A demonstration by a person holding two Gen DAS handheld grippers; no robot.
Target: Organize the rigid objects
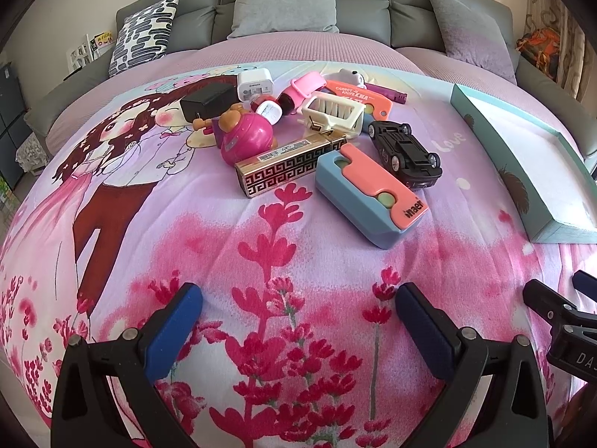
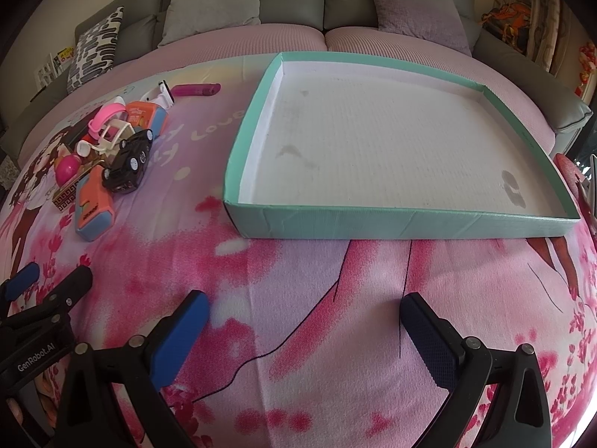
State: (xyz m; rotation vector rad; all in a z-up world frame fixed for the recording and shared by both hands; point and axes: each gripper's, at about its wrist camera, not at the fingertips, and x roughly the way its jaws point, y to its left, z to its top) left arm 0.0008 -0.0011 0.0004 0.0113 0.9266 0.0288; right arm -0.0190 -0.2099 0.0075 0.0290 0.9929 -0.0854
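Left wrist view looks over a bed covered by a pink and lilac cartoon blanket (image 1: 261, 246), where a heap of small hard things lies well ahead of the left tool (image 1: 298, 310). That tool's blue-padded fingers (image 1: 175, 324) stand wide apart over the blanket and hold nothing. Nearest in the heap is a blue case with a salmon sliding lid (image 1: 369, 194), lying flat and angled. Just behind it a black toy car (image 1: 405, 151) lies on its roof, wheels up. To the left of the case a long gold box with a black and red key pattern (image 1: 287, 166) lies on its side, and beside that sits a round magenta toy with a small bear on top (image 1: 246, 136). Further back are a cream ribbed clip (image 1: 334, 112), a black charger block (image 1: 207, 102), a white plug adapter (image 1: 255, 80), a pink watch band (image 1: 308, 84), an orange flat toy with white lettering (image 1: 358, 93) and a purple stick (image 1: 388, 93). A shallow teal box lid with a white inside (image 1: 485, 127) lies to the right of the heap, apart from it. In the right wrist view the right tool (image 2: 304, 321) hovers over the blanket in front of that lid's near wall (image 2: 391, 222), its fingers (image 2: 183, 332) spread wide with nothing between them, and nothing lies in the lid.
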